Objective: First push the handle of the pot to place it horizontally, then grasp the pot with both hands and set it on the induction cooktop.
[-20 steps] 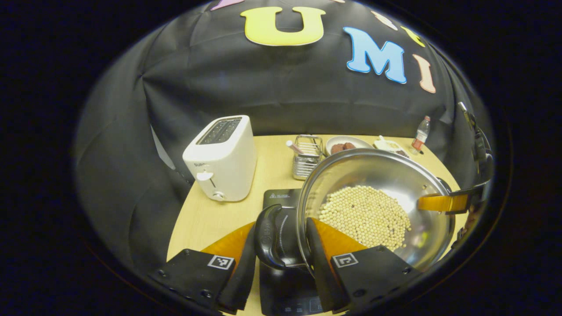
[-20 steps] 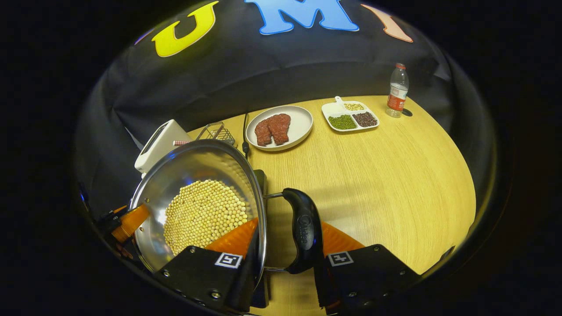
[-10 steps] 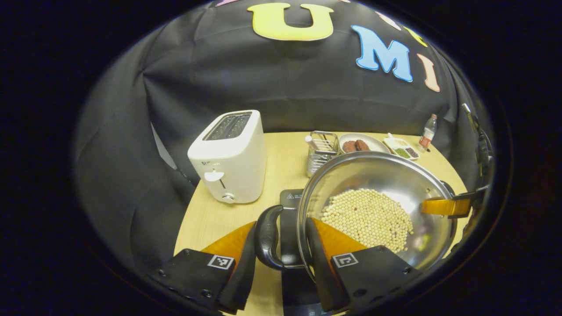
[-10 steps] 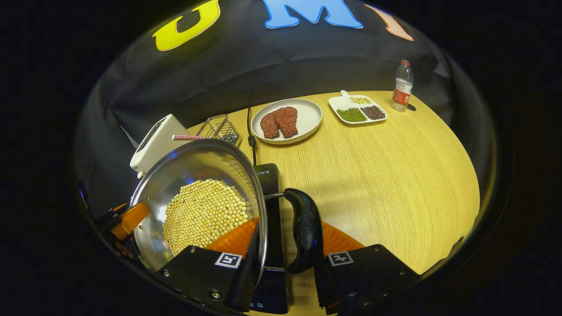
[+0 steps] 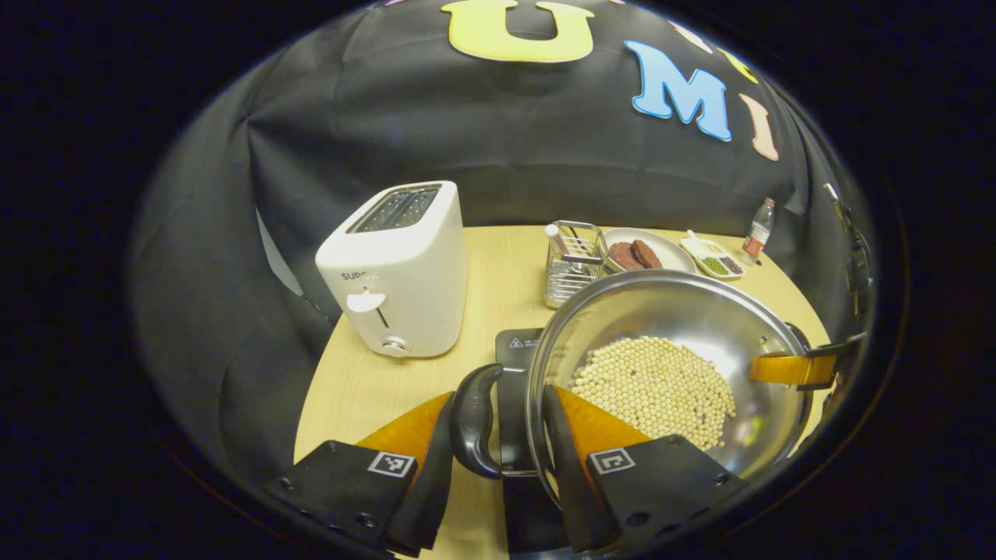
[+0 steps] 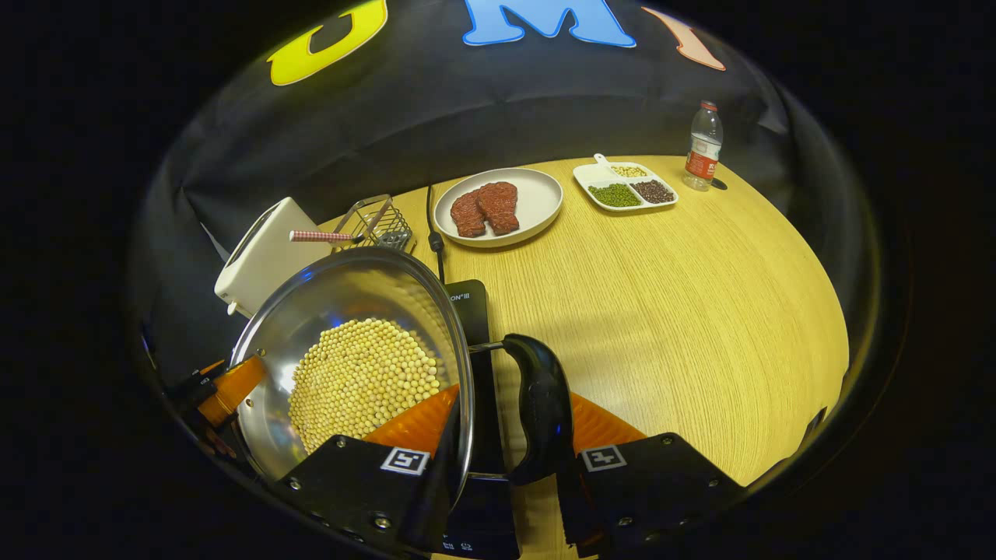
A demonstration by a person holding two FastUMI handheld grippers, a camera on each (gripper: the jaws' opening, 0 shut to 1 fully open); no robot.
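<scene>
A steel pot holding soybeans sits between both grippers over the black induction cooktop. I cannot tell whether it touches the cooktop. My left gripper is shut on the pot's black left handle, with one finger inside the rim. In the right gripper view, my right gripper is shut on the other black handle in the same way, beside the pot and above the cooktop. Each gripper's finger shows at the far rim in the other's view.
A white toaster stands at the left, close to the cooktop. Behind the pot is a wire rack. Farther back on the wooden table are a plate of meat, a divided dish, a bottle and a cable.
Both grippers have carried the pot leftward toward the toaster, so more of the cooktop now lies under the pot and its right handle. The grips have not changed.
</scene>
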